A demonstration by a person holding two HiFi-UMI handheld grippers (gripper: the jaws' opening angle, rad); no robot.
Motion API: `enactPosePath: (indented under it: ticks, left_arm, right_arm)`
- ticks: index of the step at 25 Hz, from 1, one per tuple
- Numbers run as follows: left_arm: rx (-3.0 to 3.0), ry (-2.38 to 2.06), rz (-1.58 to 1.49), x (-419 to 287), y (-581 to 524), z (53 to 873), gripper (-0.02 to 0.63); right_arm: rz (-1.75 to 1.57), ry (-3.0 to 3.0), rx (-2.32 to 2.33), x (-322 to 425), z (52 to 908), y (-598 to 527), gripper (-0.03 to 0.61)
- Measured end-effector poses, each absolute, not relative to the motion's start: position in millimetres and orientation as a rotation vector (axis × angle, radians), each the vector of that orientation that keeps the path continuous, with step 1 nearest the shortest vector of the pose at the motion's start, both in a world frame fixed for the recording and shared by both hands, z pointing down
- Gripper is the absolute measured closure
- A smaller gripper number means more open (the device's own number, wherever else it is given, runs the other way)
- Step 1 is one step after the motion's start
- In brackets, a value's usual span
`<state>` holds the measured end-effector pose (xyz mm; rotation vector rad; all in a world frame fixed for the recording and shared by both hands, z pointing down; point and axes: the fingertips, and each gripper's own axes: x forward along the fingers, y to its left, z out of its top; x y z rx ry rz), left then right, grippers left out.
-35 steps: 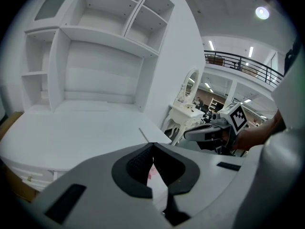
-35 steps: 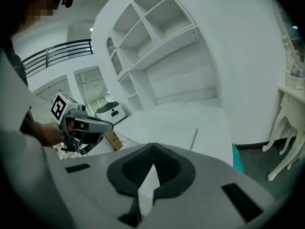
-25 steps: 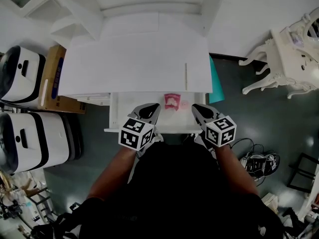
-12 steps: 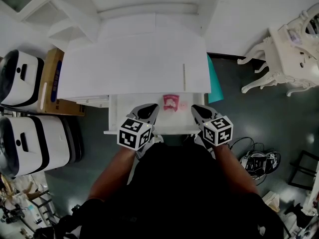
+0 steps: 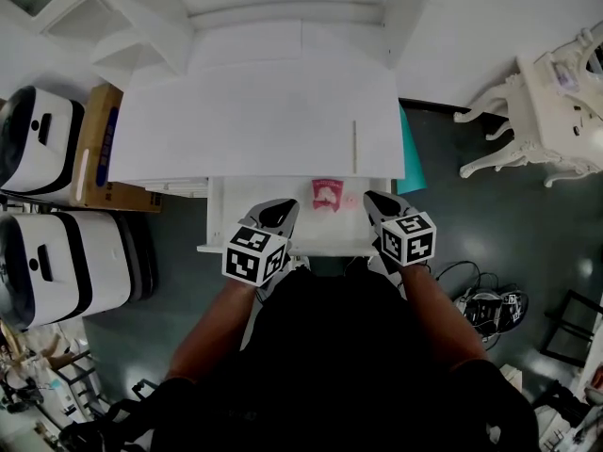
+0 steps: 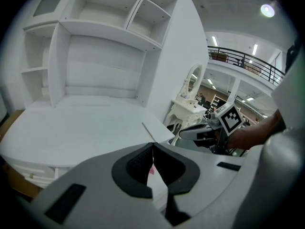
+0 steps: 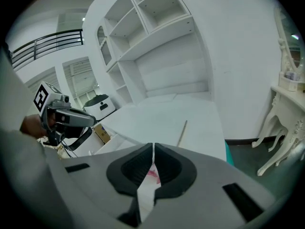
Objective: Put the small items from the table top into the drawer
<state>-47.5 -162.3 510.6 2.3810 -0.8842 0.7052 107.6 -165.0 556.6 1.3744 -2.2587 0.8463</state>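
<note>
The white table top (image 5: 254,121) carries one thin pale stick (image 5: 354,145) near its right edge, also the stick (image 7: 182,127) in the right gripper view. Below the front edge the drawer (image 5: 226,224) stands pulled out. In it lie a pink-red packet (image 5: 326,194) and a small pink round item (image 5: 350,198). My left gripper (image 5: 279,215) hovers over the drawer's left half, jaws shut and empty. My right gripper (image 5: 380,205) hangs over the drawer's right end, also shut with nothing held. A sliver of the packet (image 7: 151,173) shows beneath the shut jaws.
A white shelf unit (image 5: 283,8) rises behind the table. Two white machines (image 5: 38,149) (image 5: 66,266) and a cardboard box (image 5: 99,149) stand at the left. A teal panel (image 5: 407,158), an ornate white table (image 5: 556,102) and floor cables (image 5: 490,309) are at the right.
The right gripper has turned a little and drawn slightly in toward the drawer. The left gripper stays where it was. Nothing in the drawer has moved.
</note>
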Motion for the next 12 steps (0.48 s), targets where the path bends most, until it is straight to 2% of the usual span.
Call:
enactPosePath:
  ticks: [12]
  left_arm:
    - [2.308, -0.962, 0.693, -71, -169, 517, 0.603]
  right_arm:
    - [0.758, -2.073, 1.486, 127, 613, -258, 0.545]
